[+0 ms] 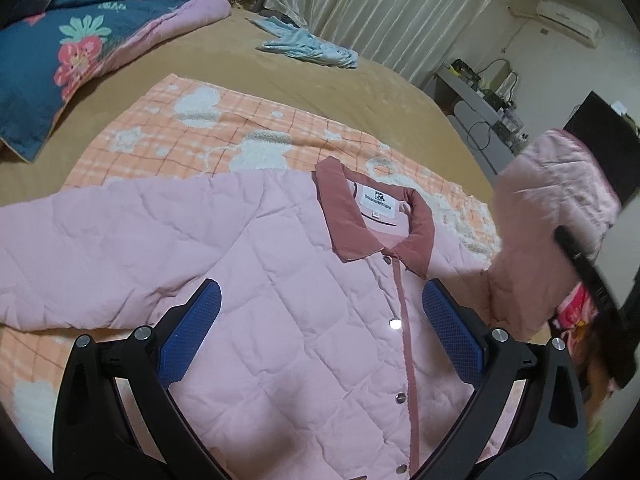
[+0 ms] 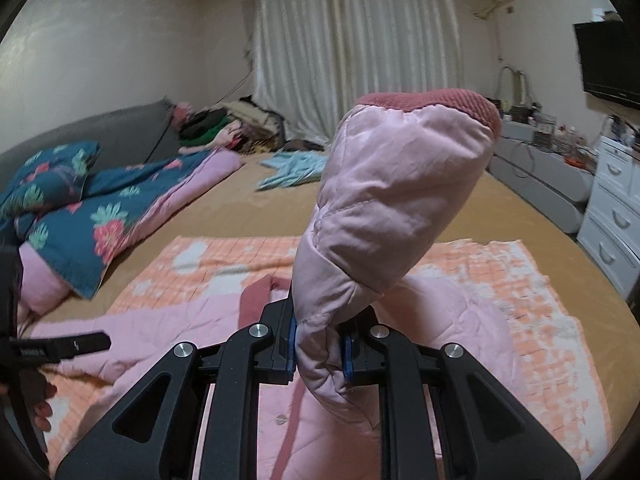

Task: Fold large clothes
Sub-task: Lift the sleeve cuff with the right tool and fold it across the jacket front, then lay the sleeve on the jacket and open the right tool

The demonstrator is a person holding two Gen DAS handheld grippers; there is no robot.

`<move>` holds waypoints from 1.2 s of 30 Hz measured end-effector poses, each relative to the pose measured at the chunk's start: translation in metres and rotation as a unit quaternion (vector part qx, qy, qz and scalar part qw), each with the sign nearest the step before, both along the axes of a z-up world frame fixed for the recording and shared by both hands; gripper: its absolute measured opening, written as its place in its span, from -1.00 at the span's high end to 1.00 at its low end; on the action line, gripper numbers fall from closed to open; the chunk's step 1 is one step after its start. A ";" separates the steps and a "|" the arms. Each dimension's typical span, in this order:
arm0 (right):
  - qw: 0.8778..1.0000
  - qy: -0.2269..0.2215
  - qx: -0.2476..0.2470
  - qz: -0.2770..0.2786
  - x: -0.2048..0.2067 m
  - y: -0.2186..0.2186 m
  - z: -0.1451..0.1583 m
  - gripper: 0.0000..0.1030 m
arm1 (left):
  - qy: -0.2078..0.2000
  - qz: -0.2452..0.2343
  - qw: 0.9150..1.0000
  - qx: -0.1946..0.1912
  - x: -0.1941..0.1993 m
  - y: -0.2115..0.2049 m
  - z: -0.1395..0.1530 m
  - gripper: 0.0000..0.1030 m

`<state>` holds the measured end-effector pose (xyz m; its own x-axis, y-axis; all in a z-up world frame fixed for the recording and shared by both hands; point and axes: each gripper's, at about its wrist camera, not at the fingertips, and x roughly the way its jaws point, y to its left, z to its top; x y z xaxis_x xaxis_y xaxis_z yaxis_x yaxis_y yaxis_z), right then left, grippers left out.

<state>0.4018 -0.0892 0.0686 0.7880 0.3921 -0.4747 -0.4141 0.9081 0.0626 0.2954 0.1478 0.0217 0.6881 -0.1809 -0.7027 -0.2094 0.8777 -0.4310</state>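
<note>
A pink quilted jacket (image 1: 280, 280) with a dusty-red collar (image 1: 348, 208) lies front up on an orange checked blanket (image 1: 200, 128), snaps closed down its placket. My left gripper (image 1: 322, 320) hovers open over the jacket's chest, blue pads apart, nothing between them. My right gripper (image 2: 320, 344) is shut on the jacket's right sleeve (image 2: 392, 200), lifted above the body, its red knit cuff (image 2: 440, 102) pointing up. In the left wrist view that raised sleeve (image 1: 552, 208) and the right gripper's black frame (image 1: 588, 276) show at the right. The other sleeve (image 1: 80, 248) lies spread flat to the left.
The blanket (image 2: 540, 280) lies on a tan bed (image 1: 320, 80). A blue strawberry-print quilt (image 1: 72, 48) is piled at the far left, a light blue garment (image 1: 308, 46) lies near the curtain. Drawers (image 2: 616, 220) and a desk stand to the right.
</note>
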 end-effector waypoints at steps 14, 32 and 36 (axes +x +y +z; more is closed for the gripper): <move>0.994 0.071 -0.047 0.061 -0.012 0.074 -0.087 0.67 | -0.033 -0.014 0.993 -0.109 -0.007 0.009 -0.022 -0.84; 0.966 0.159 -0.109 0.170 -0.050 0.124 -0.151 -0.55 | 0.036 -0.013 0.973 -0.229 0.002 0.012 -0.093 -0.84; 0.968 0.168 -0.071 0.170 -0.054 0.092 -0.134 -0.69 | 0.068 -0.017 0.974 -0.216 0.008 0.002 -0.111 -0.81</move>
<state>0.3478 0.0032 -0.0653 0.4167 0.5142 -0.7497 -0.6692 0.7316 0.1298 0.3037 0.1493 -0.0892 0.5833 -0.5001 -0.6401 -0.2646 0.6281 -0.7318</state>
